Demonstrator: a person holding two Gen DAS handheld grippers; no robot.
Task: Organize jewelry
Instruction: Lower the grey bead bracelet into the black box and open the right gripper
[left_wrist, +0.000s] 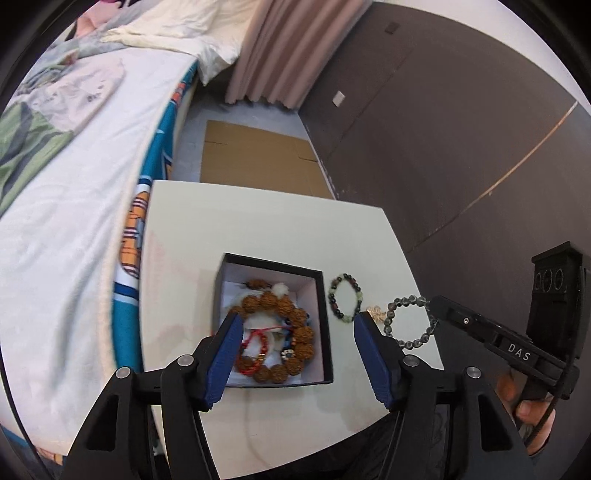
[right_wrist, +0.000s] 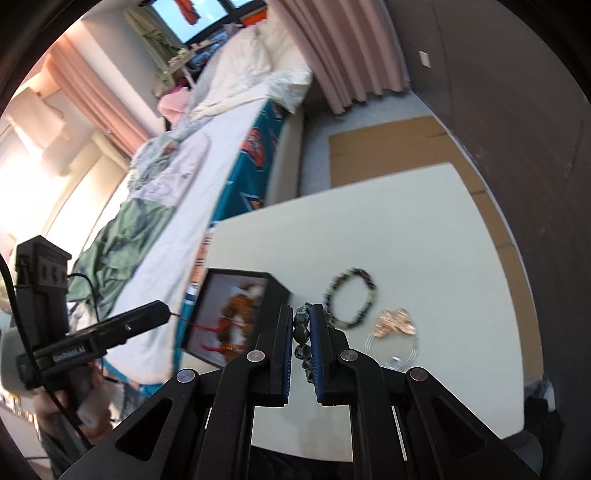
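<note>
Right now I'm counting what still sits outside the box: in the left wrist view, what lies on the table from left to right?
Black box holding a brown bead bracelet → dark and green bead bracelet → grey bead bracelet, gripped by the right hand-held gripper.

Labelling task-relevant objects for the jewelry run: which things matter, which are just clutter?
Job: black box, brown bead bracelet, red cord, grey bead bracelet in right gripper, dark-green bracelet, rose-gold piece.
Clutter: bed, curtain, cardboard.
</note>
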